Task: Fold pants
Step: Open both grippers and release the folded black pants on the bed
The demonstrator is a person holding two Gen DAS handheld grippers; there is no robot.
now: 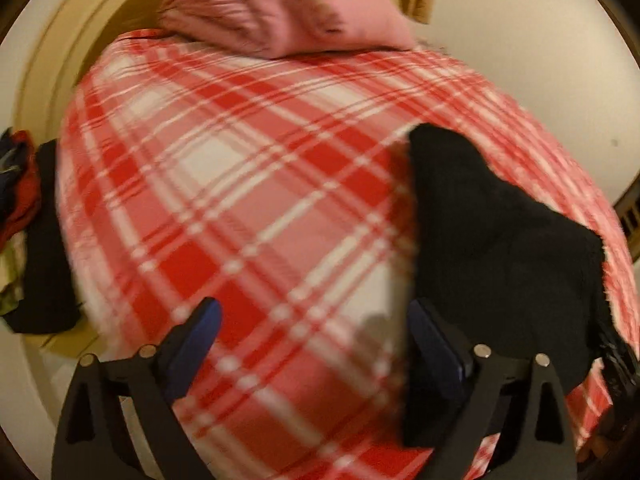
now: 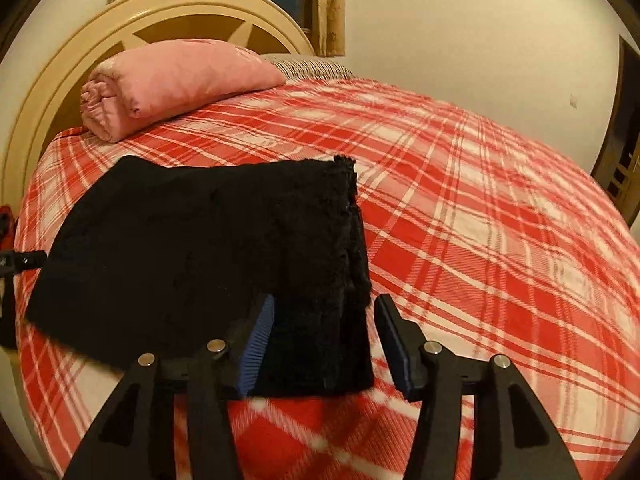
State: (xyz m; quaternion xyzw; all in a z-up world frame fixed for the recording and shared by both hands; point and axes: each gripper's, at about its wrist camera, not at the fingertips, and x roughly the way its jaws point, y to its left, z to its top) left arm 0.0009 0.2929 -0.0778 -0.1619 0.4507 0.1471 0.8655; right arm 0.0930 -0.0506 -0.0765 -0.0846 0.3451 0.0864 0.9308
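Black fuzzy pants [image 2: 192, 248] lie folded flat on the red and white plaid bedspread [image 2: 480, 208]. My right gripper [image 2: 326, 300] stands open low over the near right corner of the pants. That corner lies between its fingers, and a gap shows at the right pad. In the left wrist view the pants [image 1: 500, 248] lie to the right. My left gripper [image 1: 314, 308] stands wide open over bare bedspread [image 1: 240, 184], with its right finger beside the pants' left edge and nothing between its fingers. This view is blurred.
A pink rolled pillow [image 2: 176, 80] lies at the head of the bed against the cream headboard [image 2: 80, 40]. A pile of dark and red clothes [image 1: 24, 200] sits off the bed's left side. A dark doorway [image 2: 624, 152] is at the far right.
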